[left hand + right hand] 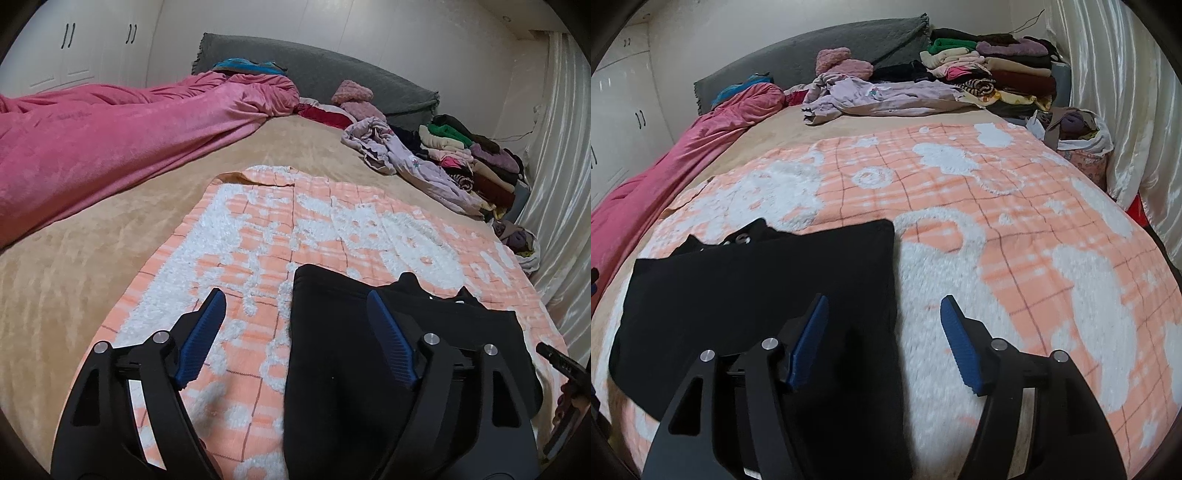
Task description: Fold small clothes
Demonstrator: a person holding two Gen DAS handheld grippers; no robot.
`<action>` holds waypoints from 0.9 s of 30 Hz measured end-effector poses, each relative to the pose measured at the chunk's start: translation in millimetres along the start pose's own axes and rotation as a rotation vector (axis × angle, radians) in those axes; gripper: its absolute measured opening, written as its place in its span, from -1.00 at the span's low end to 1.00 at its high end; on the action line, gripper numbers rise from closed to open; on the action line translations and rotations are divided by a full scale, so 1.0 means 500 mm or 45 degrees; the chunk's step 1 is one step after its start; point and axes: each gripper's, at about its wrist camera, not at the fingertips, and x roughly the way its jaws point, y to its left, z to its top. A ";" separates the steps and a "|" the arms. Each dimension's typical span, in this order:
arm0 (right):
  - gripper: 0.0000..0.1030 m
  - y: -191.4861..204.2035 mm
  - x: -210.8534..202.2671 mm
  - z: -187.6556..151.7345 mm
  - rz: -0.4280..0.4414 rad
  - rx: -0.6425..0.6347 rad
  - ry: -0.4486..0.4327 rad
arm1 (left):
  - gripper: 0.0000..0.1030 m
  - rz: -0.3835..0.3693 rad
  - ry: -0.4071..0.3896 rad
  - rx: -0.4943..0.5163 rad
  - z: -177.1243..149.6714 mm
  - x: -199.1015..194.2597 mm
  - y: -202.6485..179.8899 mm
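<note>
A black garment [332,350] lies flat on an orange and white checked blanket [258,229], partly folded, with a straight left edge. My left gripper [297,295] is open above that left edge, its blue pads [201,343] apart and nothing pressed between them. In the right wrist view the same black garment [757,288] lies at the lower left on the blanket [997,229]. My right gripper [884,301] is open over the garment's right edge, one blue pad [809,343] above the cloth and the other above the blanket. Neither gripper holds anything.
A pink quilt [92,147] lies along the left of the bed. A lilac garment [879,96] and a stack of folded clothes [990,62] sit near the grey headboard [332,74]. A bag of clothes [1078,133] stands by the white curtain [1115,92].
</note>
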 end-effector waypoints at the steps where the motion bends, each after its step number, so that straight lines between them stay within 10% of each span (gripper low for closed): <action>1: 0.20 0.000 -0.004 -0.005 0.005 0.000 0.002 | 0.41 -0.001 -0.002 0.000 -0.001 -0.003 0.000; 17: 0.19 -0.040 -0.033 -0.070 0.068 0.065 0.048 | 0.50 0.021 0.090 0.007 -0.059 -0.019 0.019; 27: -0.21 -0.023 -0.004 -0.082 0.160 0.082 0.114 | 0.50 0.024 0.236 0.046 -0.139 0.004 0.011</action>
